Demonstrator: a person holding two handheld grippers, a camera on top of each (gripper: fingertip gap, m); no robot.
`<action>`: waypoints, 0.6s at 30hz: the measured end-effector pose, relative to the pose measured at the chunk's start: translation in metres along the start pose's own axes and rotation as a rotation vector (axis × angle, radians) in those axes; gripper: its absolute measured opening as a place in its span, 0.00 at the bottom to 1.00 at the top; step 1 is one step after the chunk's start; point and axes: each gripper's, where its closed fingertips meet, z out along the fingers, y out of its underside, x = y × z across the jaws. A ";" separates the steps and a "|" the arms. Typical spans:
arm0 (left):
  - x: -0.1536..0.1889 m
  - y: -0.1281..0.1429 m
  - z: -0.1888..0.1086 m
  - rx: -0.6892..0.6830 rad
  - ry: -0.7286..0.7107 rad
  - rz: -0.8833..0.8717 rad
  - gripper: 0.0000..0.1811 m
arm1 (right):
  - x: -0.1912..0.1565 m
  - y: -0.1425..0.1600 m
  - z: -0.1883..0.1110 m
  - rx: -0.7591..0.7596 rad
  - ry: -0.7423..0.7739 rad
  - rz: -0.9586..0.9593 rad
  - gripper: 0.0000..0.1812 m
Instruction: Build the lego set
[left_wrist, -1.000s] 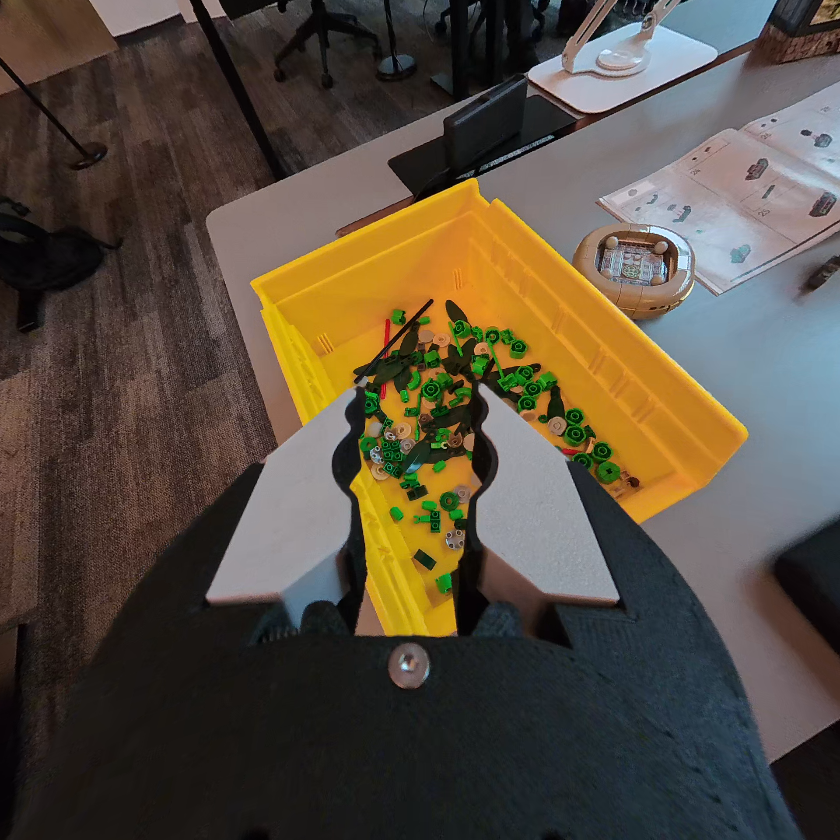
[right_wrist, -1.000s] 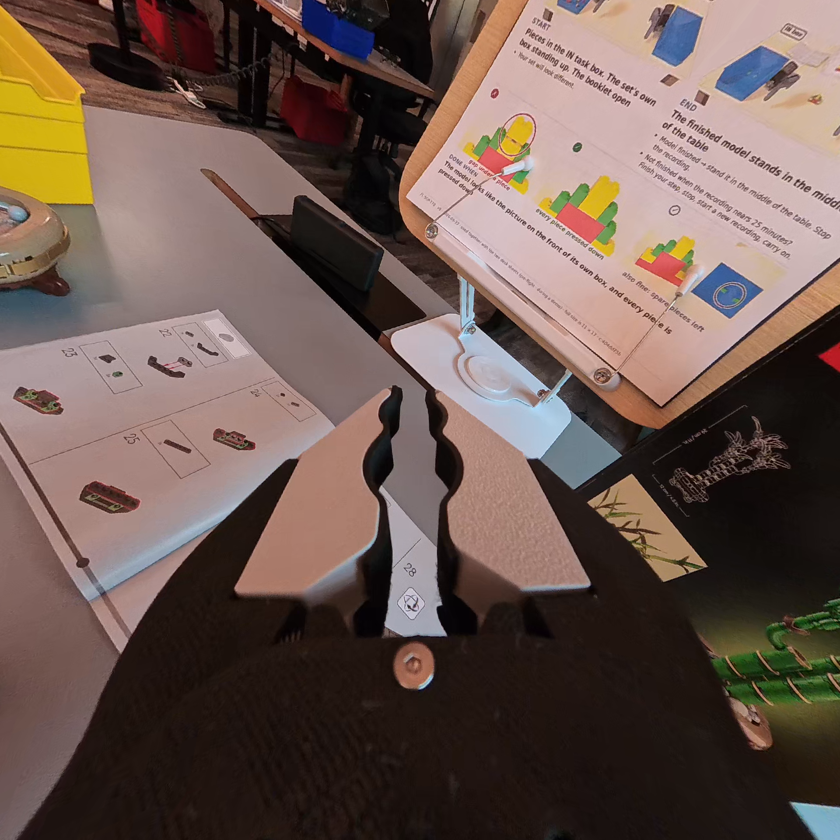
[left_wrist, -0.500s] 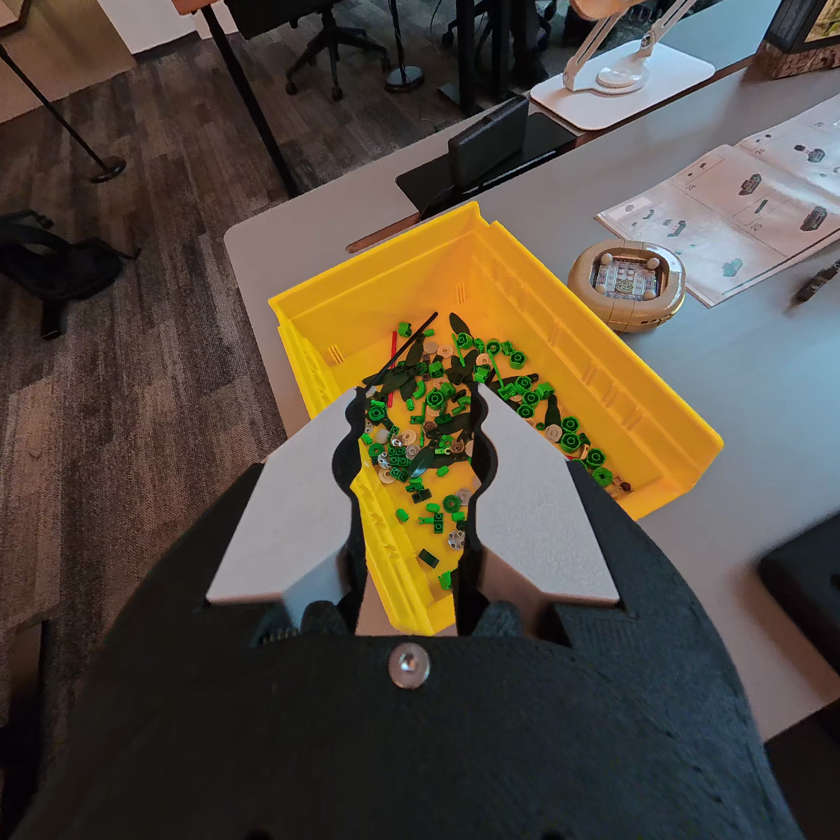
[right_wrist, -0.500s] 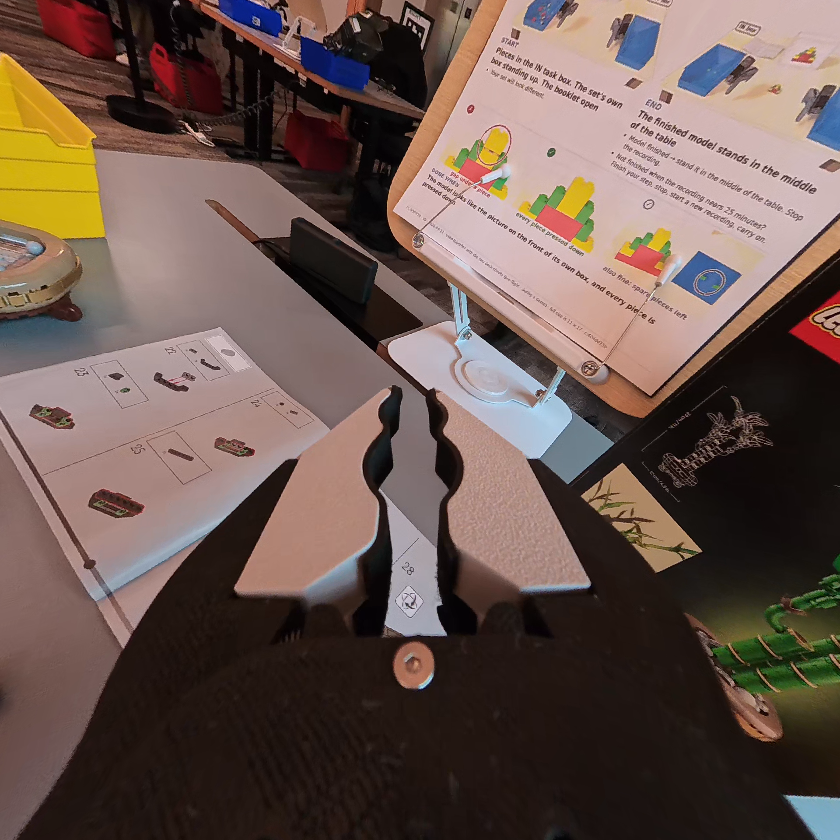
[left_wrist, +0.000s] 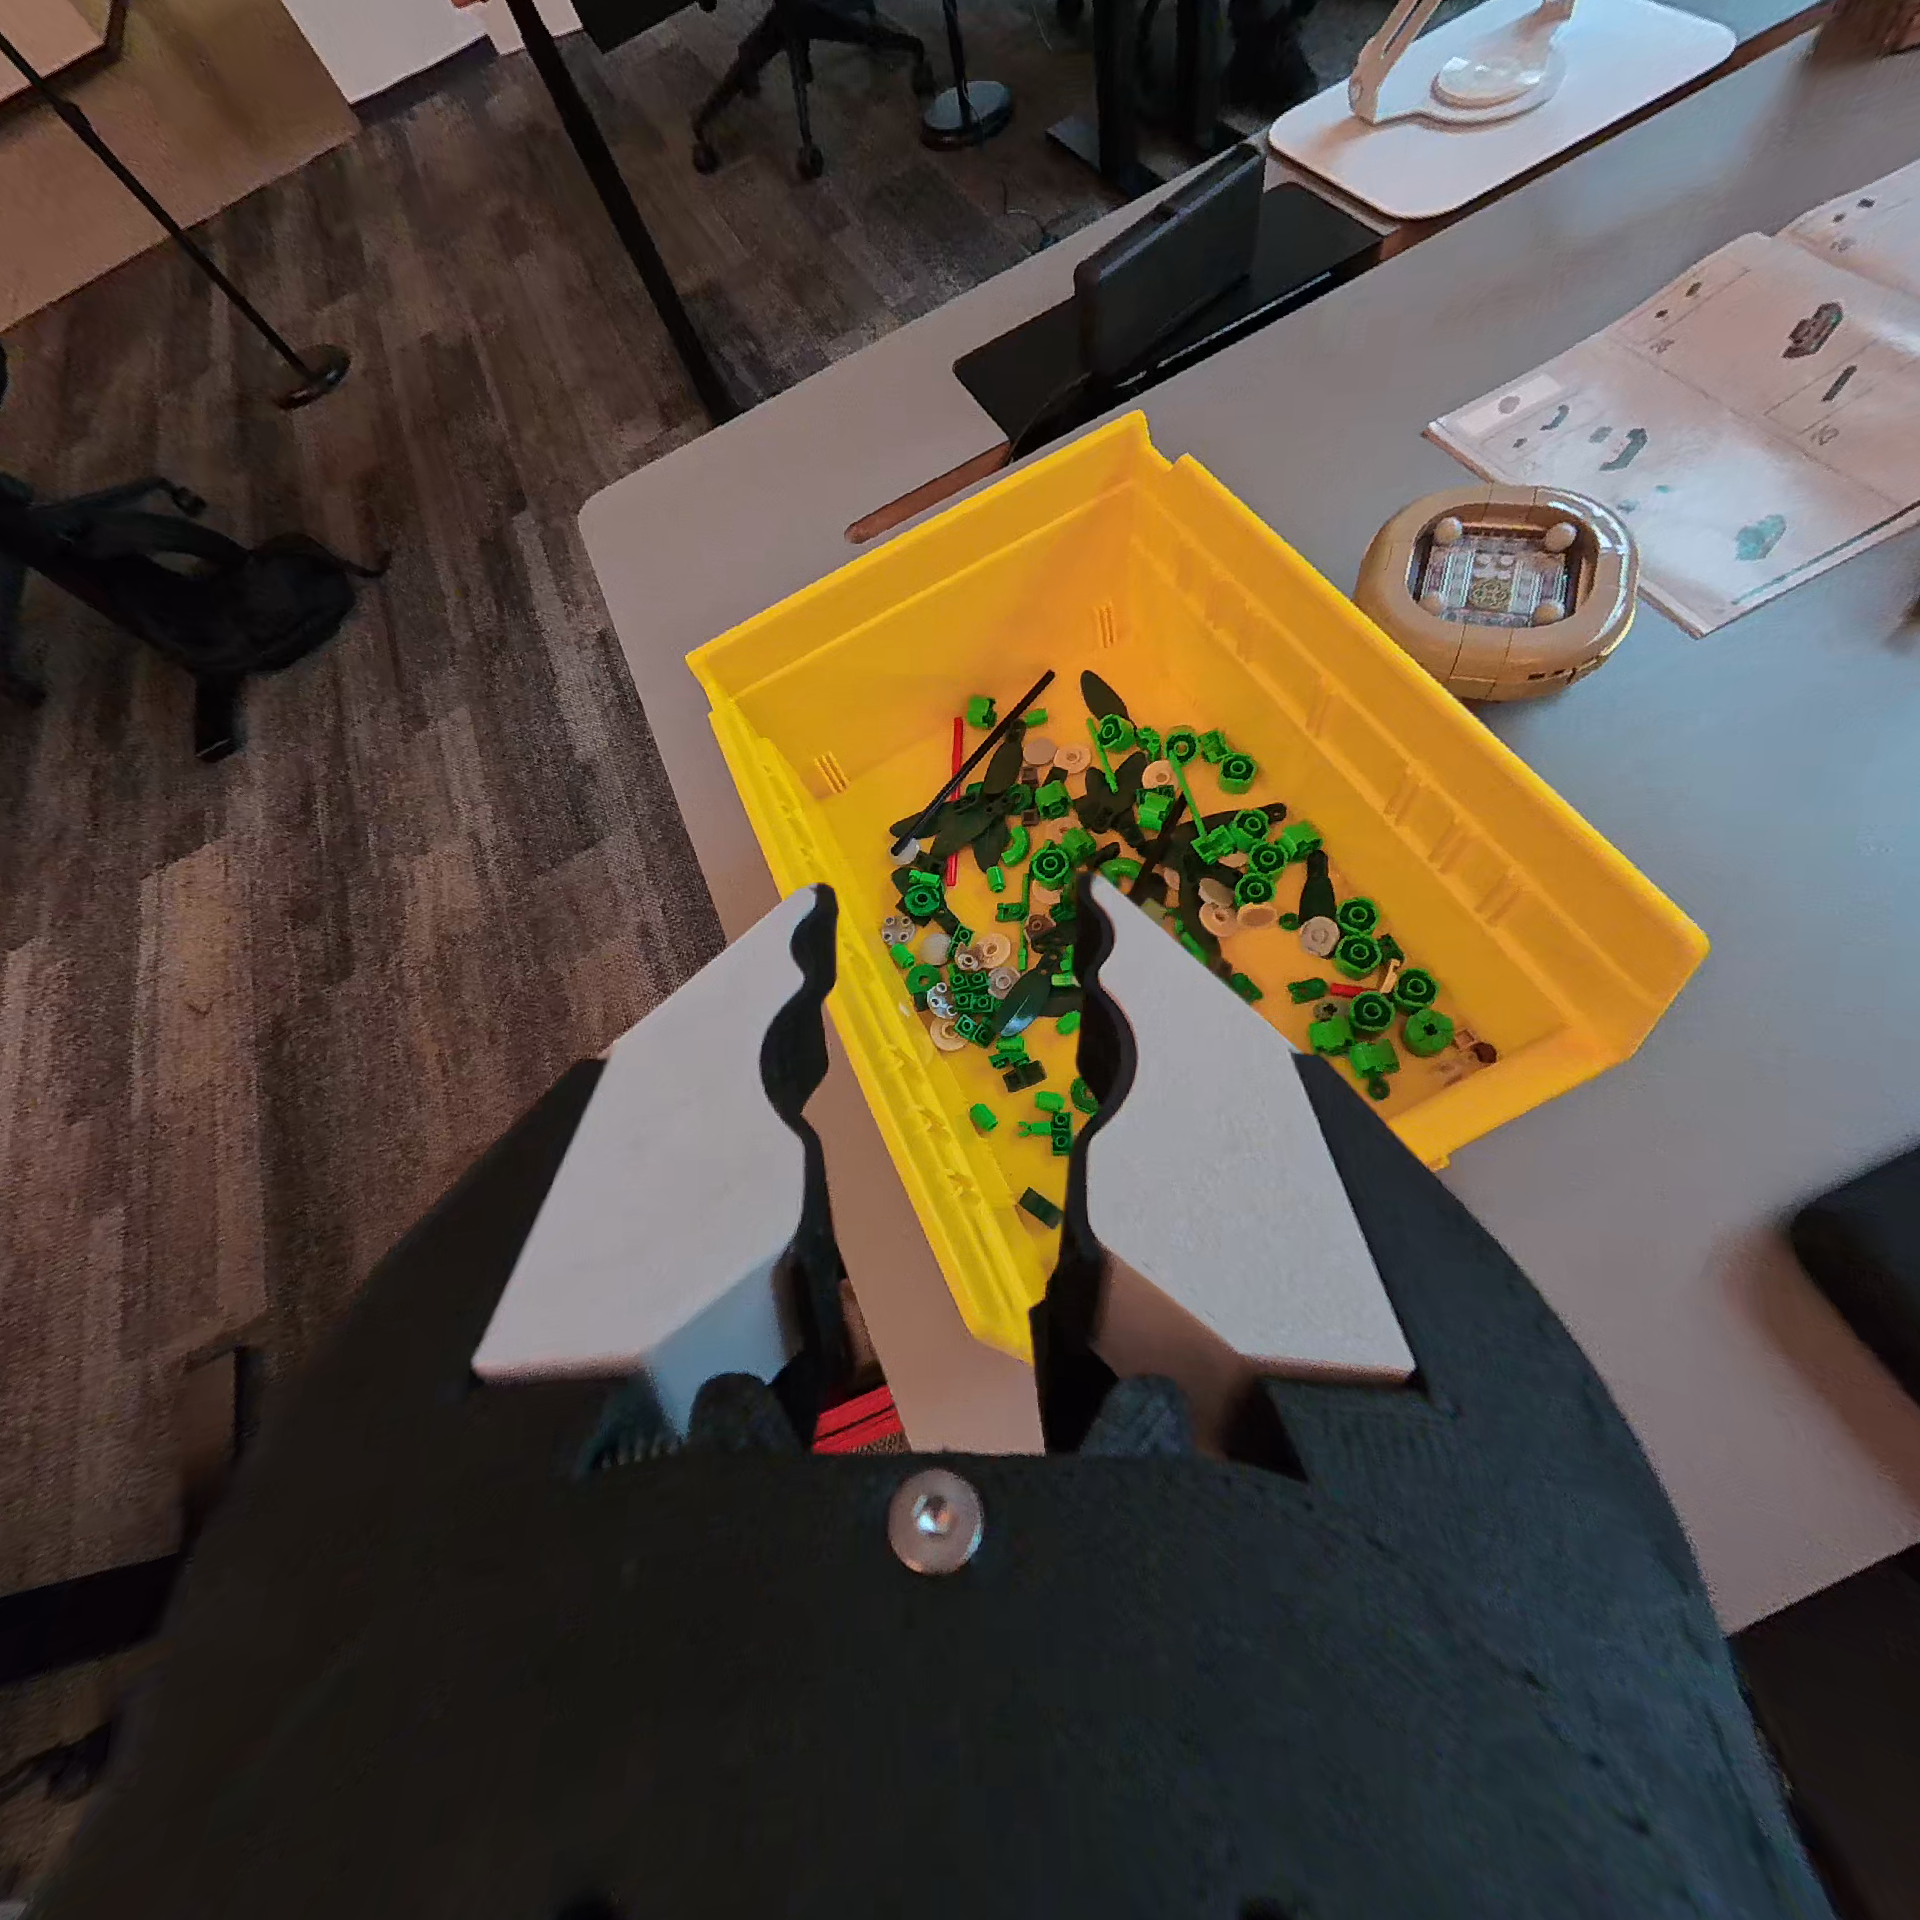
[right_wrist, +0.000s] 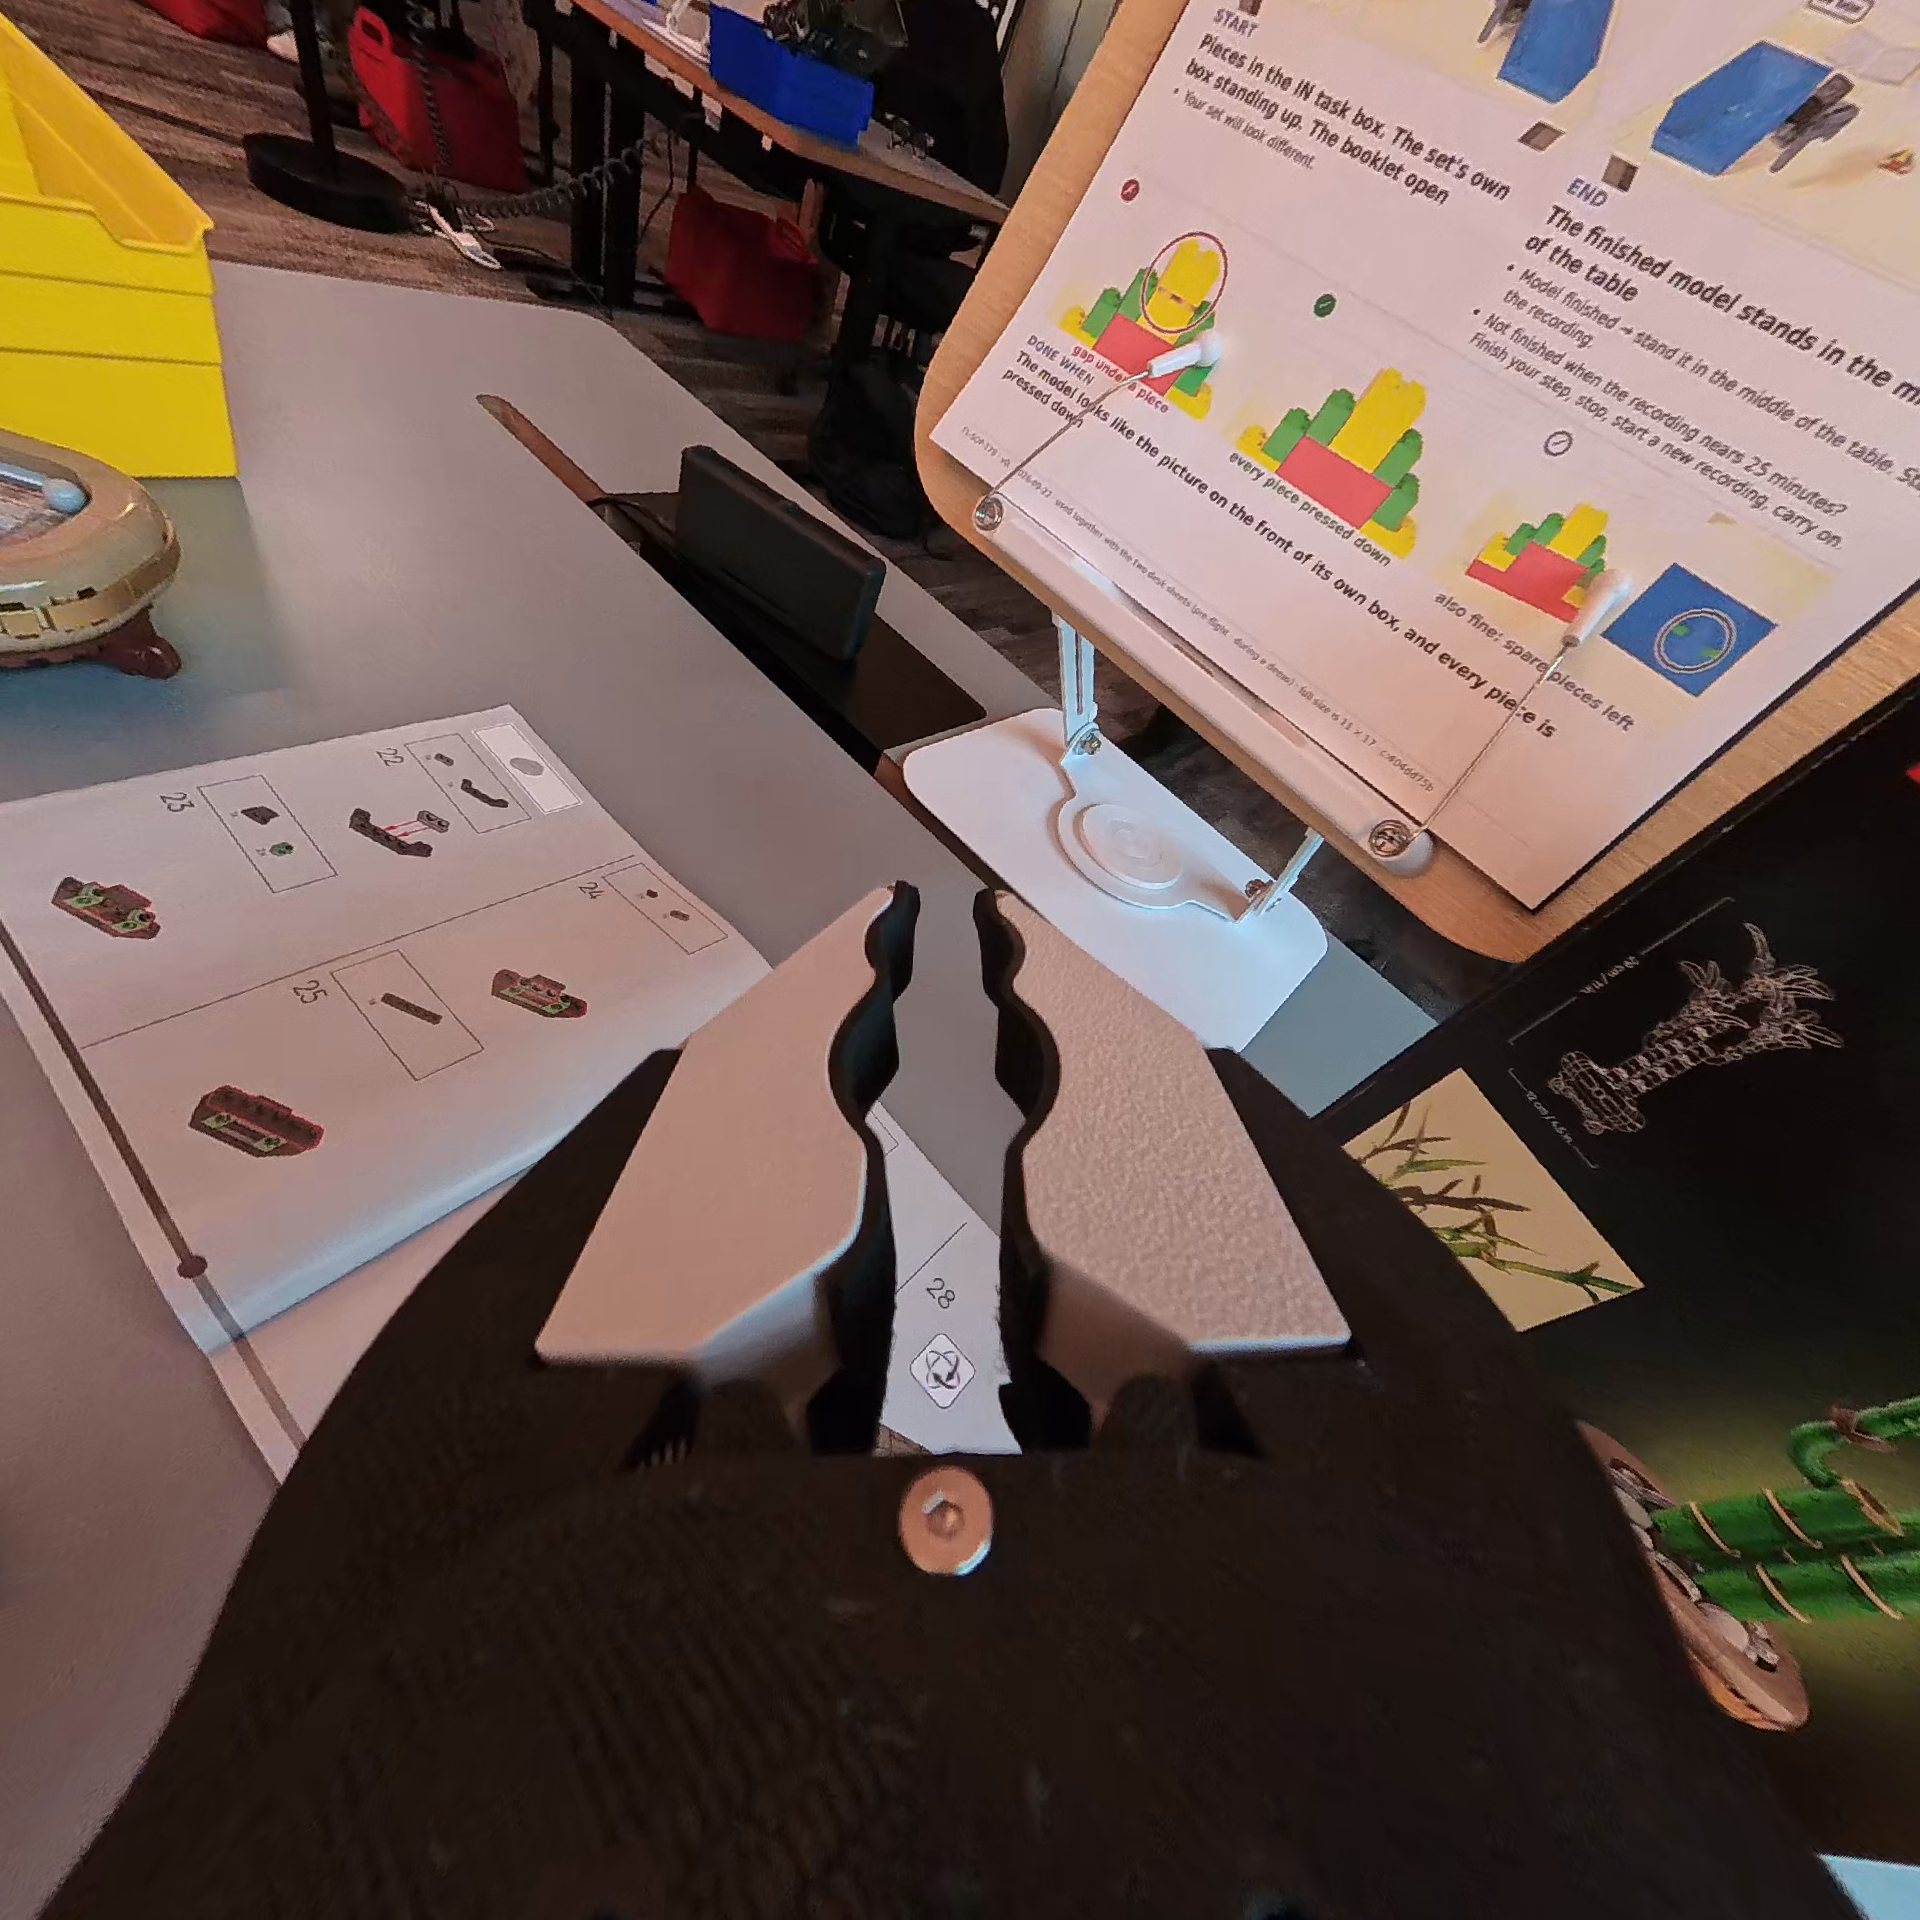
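Note:
A yellow bin (left_wrist: 1382, 769) on the grey table holds several loose green, dark and tan lego pieces (left_wrist: 1049, 862). My left gripper (left_wrist: 956, 894) is open and empty, held above the bin's near left wall, its left finger outside the bin. A tan rounded lego pot (left_wrist: 1496, 587) stands right of the bin, also showing in the right wrist view (right_wrist: 73, 551). The open instruction booklet (right_wrist: 343, 987) lies on the table. My right gripper (right_wrist: 943, 899) hovers over the booklet's right edge, open by a narrow gap and empty.
A board with a printed sheet (right_wrist: 1455, 416) stands on a white base (right_wrist: 1122, 862) behind the booklet. The black set box (right_wrist: 1714, 1195) stands at the right. A black device (right_wrist: 779, 551) sits in the table's cable slot. The table edge and floor (left_wrist: 312, 935) lie left of the bin. My hands' fingertips stand some 60 cm from each other. To the tan rounded lego pot (left_wrist: 1496, 587): left tips about 30 cm, right tips about 35 cm.
My left gripper has drawn back and up from the bin, which now looks smaller and farther right. The right gripper has barely moved. Neither jaw opening has changed.

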 end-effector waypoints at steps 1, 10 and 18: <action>0.000 0.001 0.002 -0.012 0.004 0.003 0.24 | -0.001 0.000 0.001 -0.003 0.000 -0.004 0.06; 0.023 0.028 0.038 -0.146 0.177 0.053 0.26 | -0.005 0.008 0.005 -0.027 -0.006 -0.001 0.06; 0.051 0.051 0.056 -0.252 0.311 0.201 0.27 | -0.013 0.020 0.013 -0.085 -0.029 -0.030 0.06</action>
